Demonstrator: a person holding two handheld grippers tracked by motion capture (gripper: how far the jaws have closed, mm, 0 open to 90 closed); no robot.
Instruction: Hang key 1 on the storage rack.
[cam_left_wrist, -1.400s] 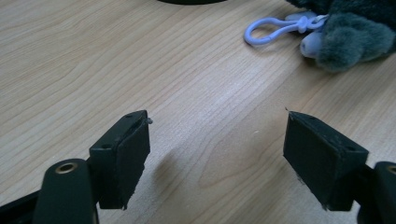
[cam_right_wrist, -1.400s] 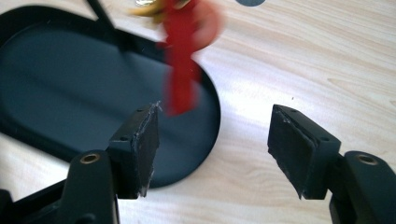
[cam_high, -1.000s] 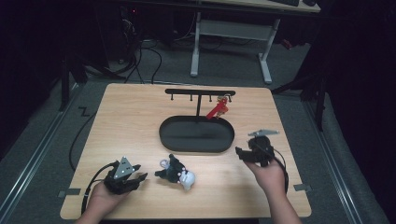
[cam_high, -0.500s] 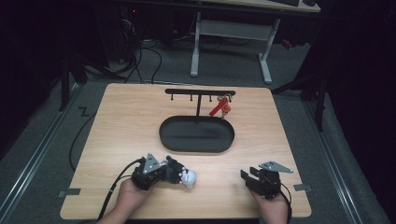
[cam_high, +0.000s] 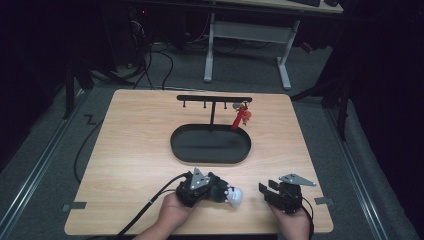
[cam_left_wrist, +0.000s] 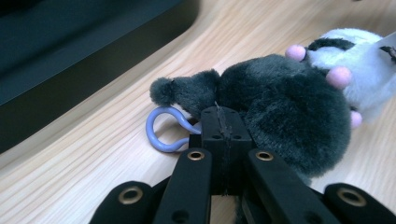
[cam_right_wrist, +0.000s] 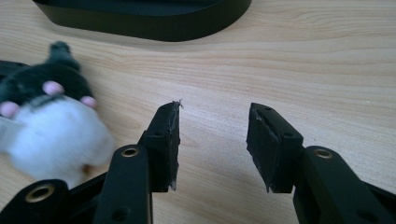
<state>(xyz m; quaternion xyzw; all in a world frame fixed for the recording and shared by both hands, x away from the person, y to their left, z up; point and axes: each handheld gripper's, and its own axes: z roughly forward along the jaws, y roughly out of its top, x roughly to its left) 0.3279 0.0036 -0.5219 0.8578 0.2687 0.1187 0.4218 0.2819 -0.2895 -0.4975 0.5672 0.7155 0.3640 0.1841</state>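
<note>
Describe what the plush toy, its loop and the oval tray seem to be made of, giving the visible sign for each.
Plush toy: soft synthetic fur, going by its fuzzy dark and white pile.
Loop: probably smooth plastic or rubber-coated cord, lilac with a slight sheen.
Oval tray: likely metal or hard plastic, matte black, with a thin, even rim.

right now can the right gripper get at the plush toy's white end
Probably yes. The right gripper has open jaws with nothing between them, and bare table lies between it and the plush toy, whose dark end the left gripper is shut against.
</note>
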